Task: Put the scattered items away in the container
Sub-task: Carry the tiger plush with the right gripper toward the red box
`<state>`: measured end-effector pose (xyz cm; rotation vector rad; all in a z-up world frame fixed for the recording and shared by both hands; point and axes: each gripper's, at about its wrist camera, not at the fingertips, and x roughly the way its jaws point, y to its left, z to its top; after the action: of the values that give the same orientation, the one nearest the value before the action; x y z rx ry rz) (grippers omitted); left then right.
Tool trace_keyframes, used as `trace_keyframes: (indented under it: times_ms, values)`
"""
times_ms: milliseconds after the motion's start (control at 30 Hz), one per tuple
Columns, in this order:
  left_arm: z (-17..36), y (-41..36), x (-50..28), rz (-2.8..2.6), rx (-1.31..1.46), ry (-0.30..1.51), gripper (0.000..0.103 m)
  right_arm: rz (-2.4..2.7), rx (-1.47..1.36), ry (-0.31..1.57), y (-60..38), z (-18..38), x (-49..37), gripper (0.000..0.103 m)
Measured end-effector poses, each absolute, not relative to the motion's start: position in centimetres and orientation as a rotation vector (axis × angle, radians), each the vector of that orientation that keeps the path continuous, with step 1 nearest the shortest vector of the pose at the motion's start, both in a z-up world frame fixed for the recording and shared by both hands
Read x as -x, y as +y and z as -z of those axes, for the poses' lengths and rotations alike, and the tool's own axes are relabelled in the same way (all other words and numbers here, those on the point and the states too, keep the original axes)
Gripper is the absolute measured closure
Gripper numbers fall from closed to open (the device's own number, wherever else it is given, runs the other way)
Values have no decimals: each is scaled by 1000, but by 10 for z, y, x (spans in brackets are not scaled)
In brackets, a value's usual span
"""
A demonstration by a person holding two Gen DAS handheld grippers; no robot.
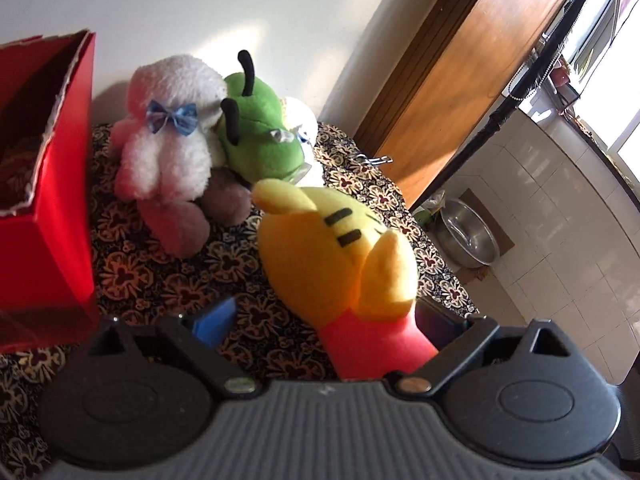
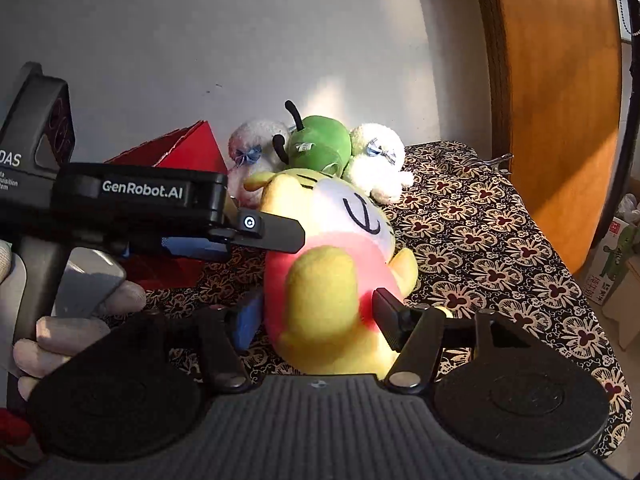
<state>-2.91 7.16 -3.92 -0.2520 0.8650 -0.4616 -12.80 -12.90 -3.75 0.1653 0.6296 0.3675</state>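
A yellow plush with a pink middle (image 1: 340,256) (image 2: 332,264) lies on the patterned cloth. My right gripper (image 2: 316,316) has its fingers on either side of the plush's body, pressing into it. My left gripper (image 1: 320,320) stands open at the plush's left side, its right finger against the pink part, its blue-padded left finger (image 1: 214,320) apart from it. The left gripper (image 2: 224,236) also shows in the right wrist view. A red cardboard box (image 1: 60,208) (image 2: 176,152), open-topped, stands at the left. A white plush with a blue bow (image 1: 172,136), a green plush (image 1: 260,136) and another white plush (image 2: 376,160) sit by the wall.
The table with the patterned cloth (image 2: 500,248) ends at the right. A wooden door (image 1: 460,92) is behind. A steel bowl (image 1: 468,236) sits on the tiled floor below. A metal clip (image 2: 496,160) lies at the cloth's far edge.
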Motion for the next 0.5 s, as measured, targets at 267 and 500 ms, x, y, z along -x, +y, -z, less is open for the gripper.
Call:
trace_keyframes:
  times_ms: [267,500]
  values:
    - [57,74,34,458,246,916,8,-340,-262,591,-173,24,142,40]
    - [59,69,40,495,254,941,8,-226,-547,667,-210,53,80,39]
